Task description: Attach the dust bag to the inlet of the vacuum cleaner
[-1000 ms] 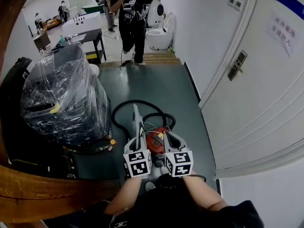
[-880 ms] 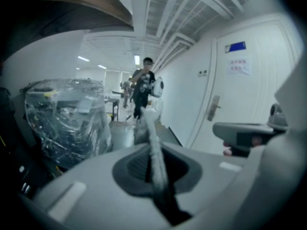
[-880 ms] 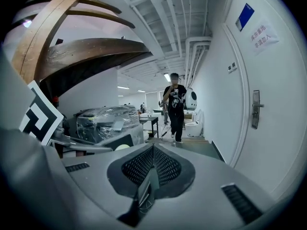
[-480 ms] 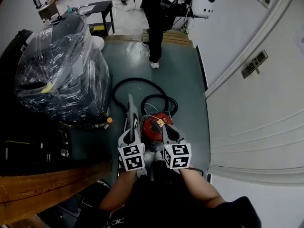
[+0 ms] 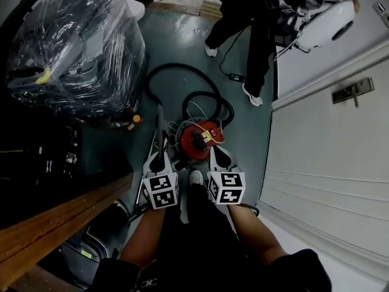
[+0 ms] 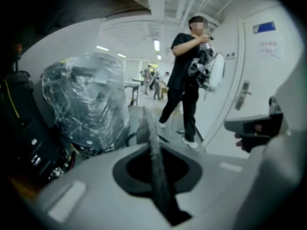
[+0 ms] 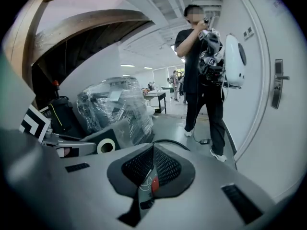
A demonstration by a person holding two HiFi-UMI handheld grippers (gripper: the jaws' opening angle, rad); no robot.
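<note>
A red round vacuum cleaner [image 5: 196, 140] stands on the grey floor with its black hose [image 5: 182, 72] looped behind it. My left gripper [image 5: 163, 143] hangs just left of it, shut on the grey dust bag [image 5: 160, 125], which juts forward as a thin strip. Seen edge-on in the left gripper view, the bag [image 6: 148, 133] rises between the jaws of that gripper [image 6: 154, 150]. From the right gripper view the bag [image 7: 109, 139] shows its white round collar hole. Just right of the vacuum, my right gripper [image 5: 214, 152] [image 7: 153, 148] is shut with nothing in it.
A big plastic-wrapped machine [image 5: 73, 47] fills the far left. A person [image 5: 261, 35] carrying white gear stands at the far right near a white door [image 5: 328, 145]. A wooden beam [image 5: 61, 224] and dark equipment [image 5: 36, 157] crowd the near left.
Both grippers have sunk toward the red vacuum, with the bag still in the left one. The head view has tipped further down. The person has walked closer along the door side.
</note>
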